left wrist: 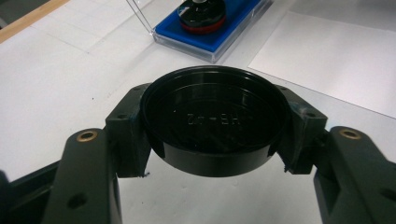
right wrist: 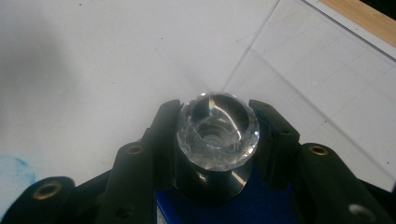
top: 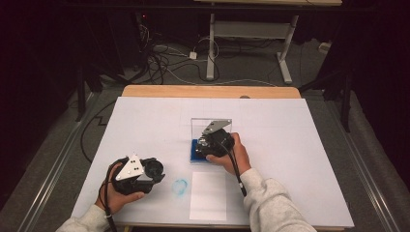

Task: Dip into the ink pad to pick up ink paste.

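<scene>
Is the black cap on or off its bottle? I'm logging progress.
Off. The left gripper holds the black cap above the table, apart from the bottle in the right gripper.

We read one raised marking inside the black cap (left wrist: 215, 121), seen reversed, roughly "HB-N2"; the characters stay uncertain.

Two hand-held grippers; one black cap (left wrist: 214, 123); one faceted clear knob (right wrist: 217, 129); one blue-based clear case (top: 197, 151); one paper sheet (top: 208, 195)
</scene>
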